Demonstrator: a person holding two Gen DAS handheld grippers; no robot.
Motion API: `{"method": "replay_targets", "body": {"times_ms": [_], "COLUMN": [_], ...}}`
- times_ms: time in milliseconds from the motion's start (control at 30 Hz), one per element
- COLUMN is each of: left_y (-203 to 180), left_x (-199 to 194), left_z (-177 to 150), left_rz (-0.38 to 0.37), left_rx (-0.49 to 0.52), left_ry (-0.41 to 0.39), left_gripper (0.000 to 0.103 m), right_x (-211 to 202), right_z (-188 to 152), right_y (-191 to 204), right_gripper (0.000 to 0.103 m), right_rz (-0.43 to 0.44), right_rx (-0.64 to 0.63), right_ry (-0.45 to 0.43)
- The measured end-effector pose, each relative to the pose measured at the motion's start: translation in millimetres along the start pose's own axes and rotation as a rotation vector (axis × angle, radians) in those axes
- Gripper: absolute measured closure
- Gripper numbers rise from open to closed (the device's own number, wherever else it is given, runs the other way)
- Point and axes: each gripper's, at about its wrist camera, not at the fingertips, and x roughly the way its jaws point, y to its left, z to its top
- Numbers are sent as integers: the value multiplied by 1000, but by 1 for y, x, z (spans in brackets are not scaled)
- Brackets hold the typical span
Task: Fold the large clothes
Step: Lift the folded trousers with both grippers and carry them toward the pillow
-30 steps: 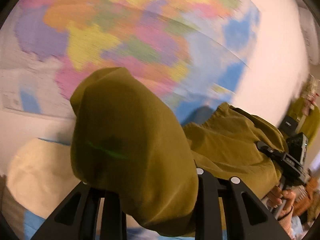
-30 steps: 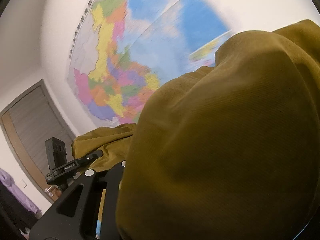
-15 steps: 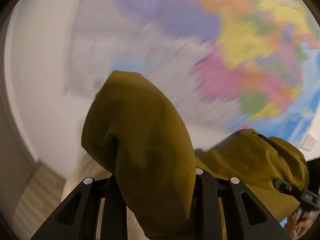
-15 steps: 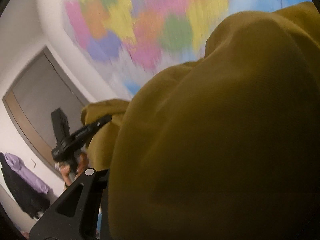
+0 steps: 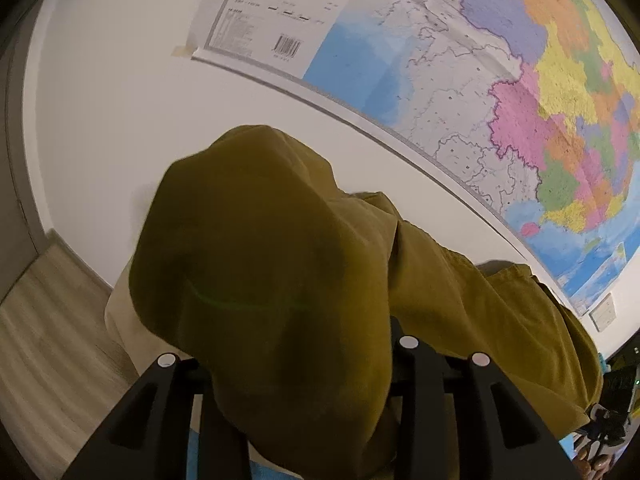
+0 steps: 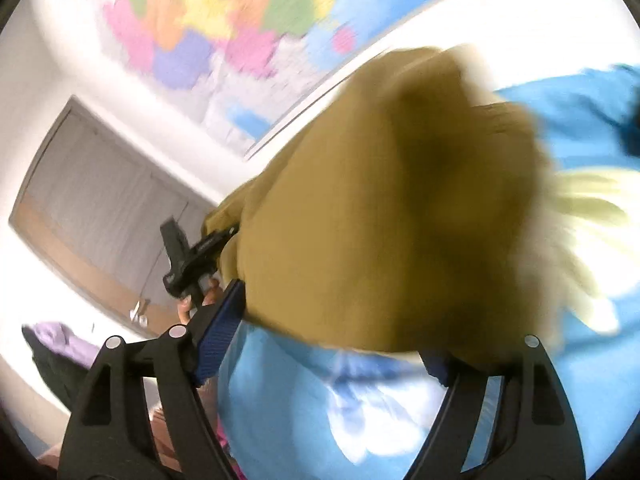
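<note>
Blue bedding [image 6: 304,392] now shows; olive garment [image 6: 380,220] lower.

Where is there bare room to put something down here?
The blue sheet lies bare just below the olive garment. The wooden floor by the wall is free too. Crowded under the garment and by the pale cloth.
</note>
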Motion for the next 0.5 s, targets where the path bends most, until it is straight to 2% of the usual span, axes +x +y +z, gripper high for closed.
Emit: {"method": "replay_targets", "body": {"times_ms": [33,67,100,133,167,233,300,333,367,400,500], "left_y": [-1,-4,-6,-6,-6,-5,-3,0,0,-1,-15], "left_x": [0,0,0,-1,-1,-1,2,5,7,6,-8], "left_z": [-1,-2,-1,-1,0,3,5,4,2,-1,-13], "left_rz": [2,13,18,18,25,44,45,60,81,105,201], "left_rx": [3,16,18,14,13,2,-3,-6,-9,-5,74], "left_ry": [1,-2,-3,-2,-1,-3,-3,9,21,23,-29], "left_gripper": [70,70,70,70,70,70,68,63,57,55,49], "right_x": [-11,2,-7,3,-10,-3,-14,-16,-11,-13,-31], "right_z": [-1,4,-7,2,-14,-21,-31,-35,-38,-38,-40], "right_y": [-7,-1,3,2,0,-1,-16,-15,-6,-2,20], "right_gripper": [40,42,48,58,64,71,71,69,67,63,58], "right_rz": [-4,-5,-5,-14,-22,-32,-70,-75,-84,-103,-186], "right_rx": [20,31,36,37,26,25,24,22,19,0,-124], "right_ry": [-16,-20,-23,-29,-33,-10,37,63,74,74,84]}}
